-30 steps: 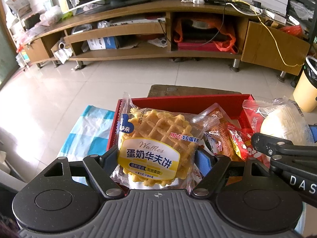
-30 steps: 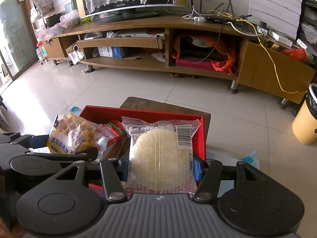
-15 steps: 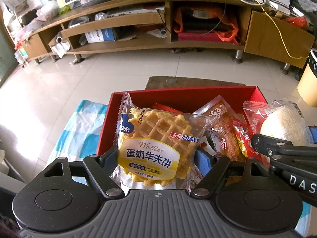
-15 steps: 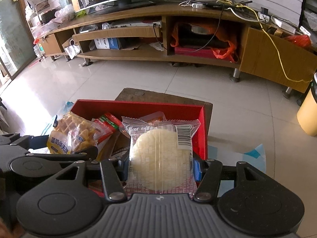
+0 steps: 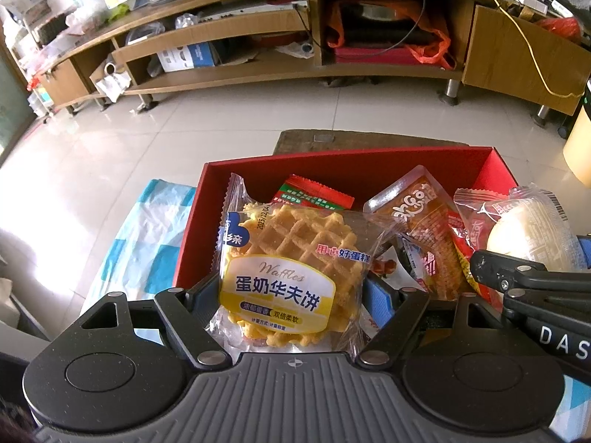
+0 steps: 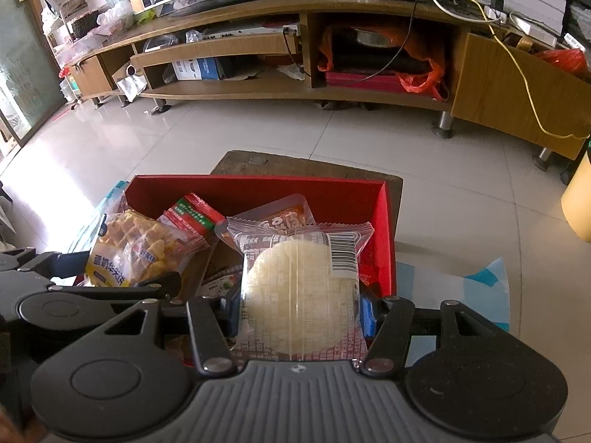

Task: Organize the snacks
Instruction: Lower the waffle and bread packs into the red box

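- Both of your hands have come down and tipped forward since 1 second ago: more of the inside of the open red cardboard box (image 5: 369,166) now shows, and the packets inside it sit closer below you.
- Your left gripper (image 5: 291,291) has its fingers pinching the clear-wrapped yellow waffle packet (image 5: 295,258) by its 2 side edges; the packet stands up between them, long axis pointing away from you, hanging over the left half of the box.
- Your right gripper (image 6: 299,313) pinches the clear-wrapped round pale rice cake (image 6: 299,295) the same way, over the right half, near the right wall.
- Below lie a red-and-green sachet (image 5: 314,195) and an orange sausage-style packet (image 5: 424,221).
- Both wrists pitch steeply downward, side by side, close together.
- Judged from this, each snack needs lowering straight into the box before release; neither hand has the shorter path.
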The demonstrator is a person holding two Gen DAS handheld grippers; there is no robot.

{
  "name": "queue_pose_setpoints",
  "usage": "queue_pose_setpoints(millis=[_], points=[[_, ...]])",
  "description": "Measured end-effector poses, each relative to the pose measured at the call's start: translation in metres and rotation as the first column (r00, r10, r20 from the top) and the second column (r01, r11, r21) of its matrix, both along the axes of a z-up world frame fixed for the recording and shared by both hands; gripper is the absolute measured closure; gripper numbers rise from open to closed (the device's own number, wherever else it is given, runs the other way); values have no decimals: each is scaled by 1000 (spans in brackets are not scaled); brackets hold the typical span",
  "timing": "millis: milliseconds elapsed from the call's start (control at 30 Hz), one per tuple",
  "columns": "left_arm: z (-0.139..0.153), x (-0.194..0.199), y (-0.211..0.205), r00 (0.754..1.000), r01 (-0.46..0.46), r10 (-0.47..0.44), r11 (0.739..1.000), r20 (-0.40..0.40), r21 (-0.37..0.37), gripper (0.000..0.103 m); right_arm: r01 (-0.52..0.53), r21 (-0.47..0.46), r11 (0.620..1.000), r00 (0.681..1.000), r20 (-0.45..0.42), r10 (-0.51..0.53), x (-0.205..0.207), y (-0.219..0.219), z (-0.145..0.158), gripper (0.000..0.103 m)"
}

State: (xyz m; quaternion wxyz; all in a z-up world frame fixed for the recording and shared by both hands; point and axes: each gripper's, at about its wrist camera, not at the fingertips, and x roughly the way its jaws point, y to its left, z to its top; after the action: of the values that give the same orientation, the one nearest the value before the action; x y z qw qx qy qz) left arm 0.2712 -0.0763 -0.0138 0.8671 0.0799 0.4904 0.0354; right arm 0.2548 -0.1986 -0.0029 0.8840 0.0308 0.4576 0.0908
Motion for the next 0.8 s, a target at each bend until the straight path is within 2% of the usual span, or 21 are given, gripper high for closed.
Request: queue_pose_setpoints(millis=[467, 800], points=[[-11, 4, -9, 1000, 14, -14, 997, 3, 74, 19, 7, -28, 1000, 1000, -28, -8, 7, 2, -15, 49], [-14, 7, -7, 1000, 3, -3, 997, -3, 77, 17, 6, -52, 999, 1000, -26, -8, 9, 4, -20, 49]])
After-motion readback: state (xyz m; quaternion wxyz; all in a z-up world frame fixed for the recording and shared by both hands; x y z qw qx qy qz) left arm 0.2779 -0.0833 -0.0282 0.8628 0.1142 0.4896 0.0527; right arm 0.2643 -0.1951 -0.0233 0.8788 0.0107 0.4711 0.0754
